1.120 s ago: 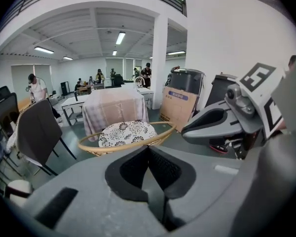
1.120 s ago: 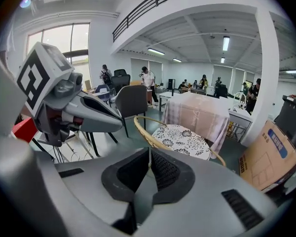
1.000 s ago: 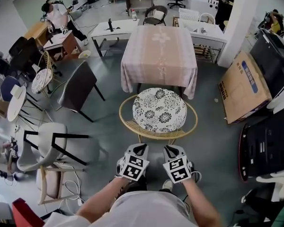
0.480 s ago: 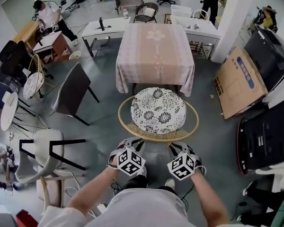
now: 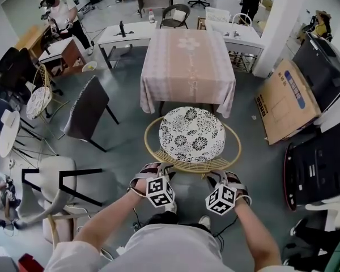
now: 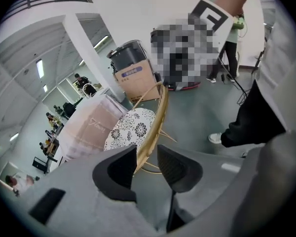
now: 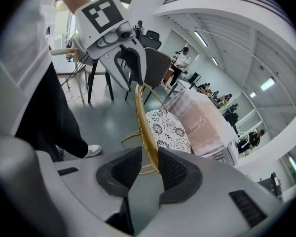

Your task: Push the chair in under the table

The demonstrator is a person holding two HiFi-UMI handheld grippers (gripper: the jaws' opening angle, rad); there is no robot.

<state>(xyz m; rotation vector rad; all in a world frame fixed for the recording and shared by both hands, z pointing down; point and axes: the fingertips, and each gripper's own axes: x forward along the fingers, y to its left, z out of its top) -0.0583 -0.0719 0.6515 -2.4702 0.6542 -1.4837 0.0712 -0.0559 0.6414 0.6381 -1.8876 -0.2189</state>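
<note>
A round rattan chair point(image 5: 192, 166) with a black-and-white flowered cushion point(image 5: 192, 135) stands in front of the table point(image 5: 187, 61), which has a pink cloth, and the seat is outside the table's edge. My left gripper point(image 5: 158, 169) is at the near left of the chair's rim. Its jaws have just been opening, and the golden rim point(image 6: 157, 113) runs between them in the left gripper view point(image 6: 145, 154). My right gripper point(image 5: 220, 175) is at the near right of the rim. Its jaws have also been opening and straddle the rim point(image 7: 142, 113) in the right gripper view point(image 7: 150, 158).
A dark chair point(image 5: 90, 103) stands to the left, and a pale chair with a black frame point(image 5: 51, 180) is nearer on that side. A cardboard box point(image 5: 286, 98) and black equipment point(image 5: 320, 169) line the right. Desks and people are at the back.
Both grippers have dropped and rolled, going from behind the chair onto the near edge of its rim. Their jaws went from shut to open around the rim.
</note>
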